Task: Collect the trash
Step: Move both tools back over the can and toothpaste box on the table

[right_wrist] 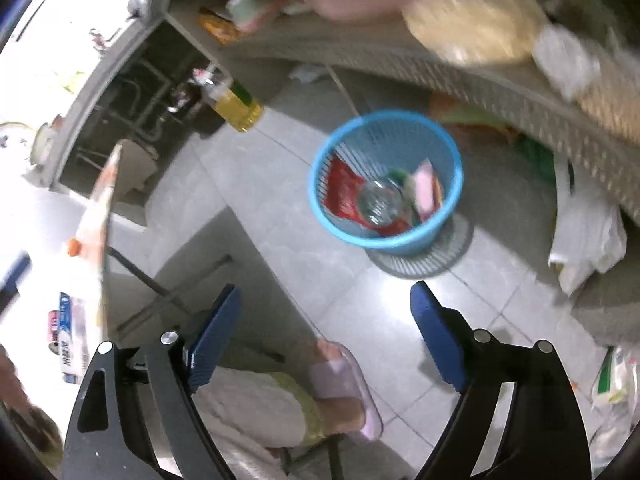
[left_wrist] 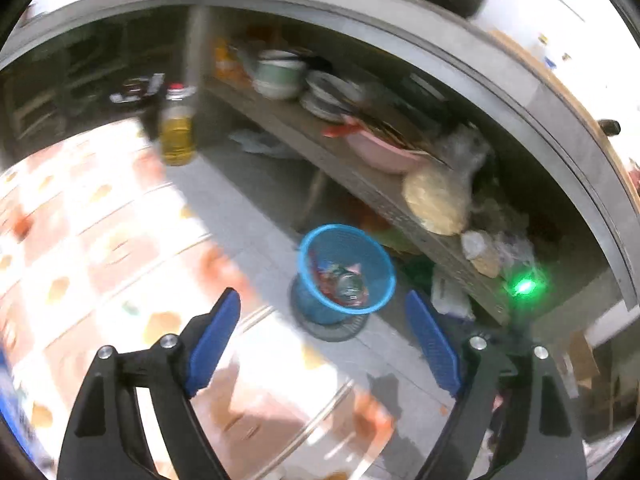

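Note:
A blue mesh waste basket (left_wrist: 310, 300) (right_wrist: 400, 240) stands on the grey tiled floor. Inside it lie a red wrapper (right_wrist: 344, 188), a clear plastic bottle (left_wrist: 350, 284) (right_wrist: 378, 200) and a pink wrapper (right_wrist: 424, 184). My left gripper (left_wrist: 322, 294) is open with nothing between its blue pads, raised above a patterned table, the basket beyond its tips. My right gripper (right_wrist: 325, 288) is open and empty too, hanging over the floor a little short of the basket.
A bottle of yellow oil (left_wrist: 176, 132) (right_wrist: 236, 108) stands on the floor by a cabinet. A low shelf (left_wrist: 360, 184) behind the basket carries bowls, a pink basin (left_wrist: 380, 152) and bags. The person's slippered foot (right_wrist: 348, 384) is below my right gripper; a white bag (right_wrist: 588, 236) lies right.

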